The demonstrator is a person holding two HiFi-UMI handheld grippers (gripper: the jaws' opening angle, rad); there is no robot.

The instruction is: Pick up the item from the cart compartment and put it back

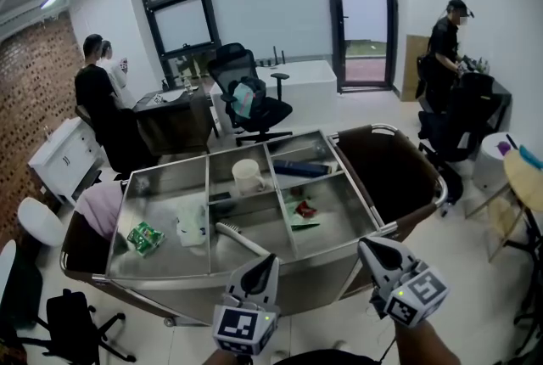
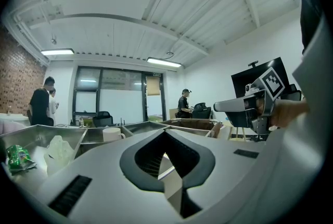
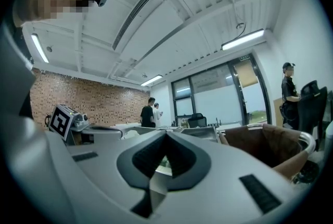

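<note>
A steel cart (image 1: 161, 274) with several compartments stands in front of me. In them lie a green packet (image 1: 145, 237), a crumpled white bag (image 1: 192, 227), a white cup (image 1: 247, 175), a dark blue flat item (image 1: 299, 168), a red and green packet (image 1: 302, 209) and a white-handled tool (image 1: 242, 238). My left gripper (image 1: 270, 261) hovers over the cart's near edge, shut and empty. My right gripper (image 1: 366, 245) is level with the cart's near right corner, also shut with nothing in it. The left gripper view shows the cup (image 2: 111, 134) and the green packet (image 2: 17, 157).
A brown fabric bin (image 1: 394, 172) hangs on the cart's right end, a pink one (image 1: 100, 207) on its left. Office chairs (image 1: 250, 100), a desk (image 1: 174, 119) and people (image 1: 97, 96) are behind; another person (image 1: 445, 45) stands at the far right. A black chair base (image 1: 72, 321) is near left.
</note>
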